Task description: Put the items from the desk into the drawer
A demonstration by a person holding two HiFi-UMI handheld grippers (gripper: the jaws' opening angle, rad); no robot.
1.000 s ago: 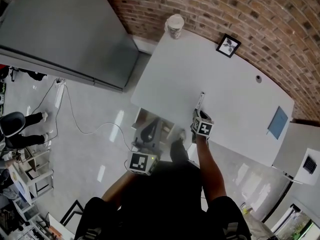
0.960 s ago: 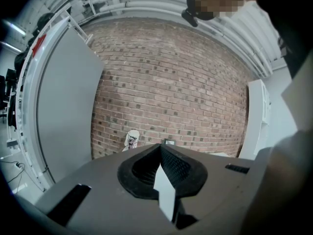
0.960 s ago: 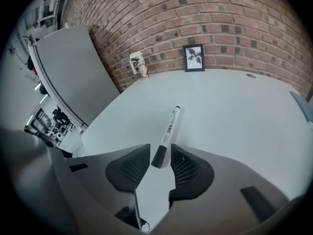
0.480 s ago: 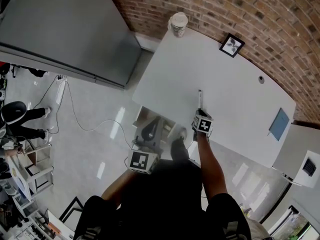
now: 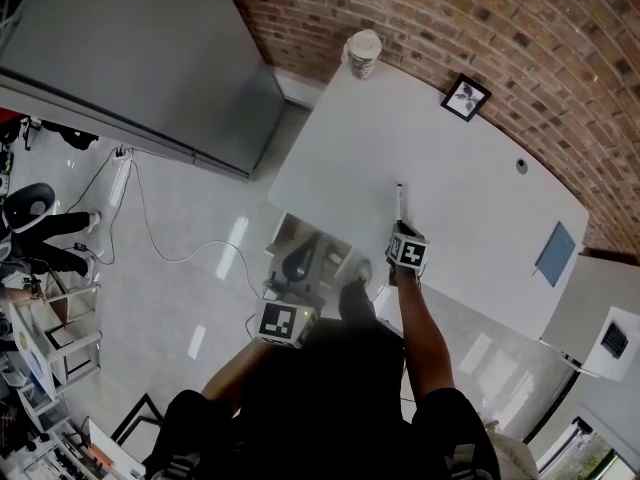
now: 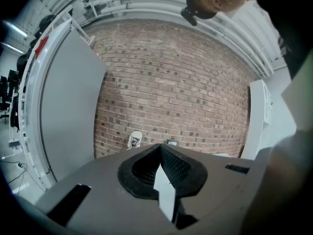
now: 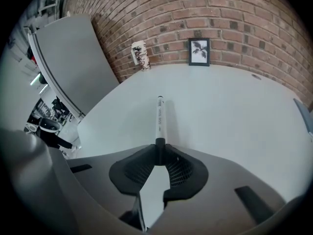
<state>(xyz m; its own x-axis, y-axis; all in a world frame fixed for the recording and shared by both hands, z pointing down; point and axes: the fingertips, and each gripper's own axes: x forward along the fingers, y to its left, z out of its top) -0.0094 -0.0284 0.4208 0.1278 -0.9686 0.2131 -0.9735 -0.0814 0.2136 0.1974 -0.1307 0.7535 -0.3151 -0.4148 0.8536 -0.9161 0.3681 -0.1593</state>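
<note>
1. The right hand-held gripper (image 7: 160,148) is at the near edge of the white bench (image 5: 470,183), closer to the near left corner. Its jaws are closed on the dark end of a white pen (image 7: 159,117).
2. The pen sticks straight out from the jaws over the bench top, pointing at the far edge. Whether its far tip touches the surface cannot be told.
3. The left hand-held gripper (image 6: 160,152) is off the bench, beyond its left edge. Its jaws are pressed together with nothing between them.
4. A paper cup (image 5: 362,54) stands at the far left corner.
5. A small framed picture (image 5: 466,97) stands along the far edge.
6. A flat blue item (image 5: 556,253) lies near the right edge, well apart from the pen.
</note>
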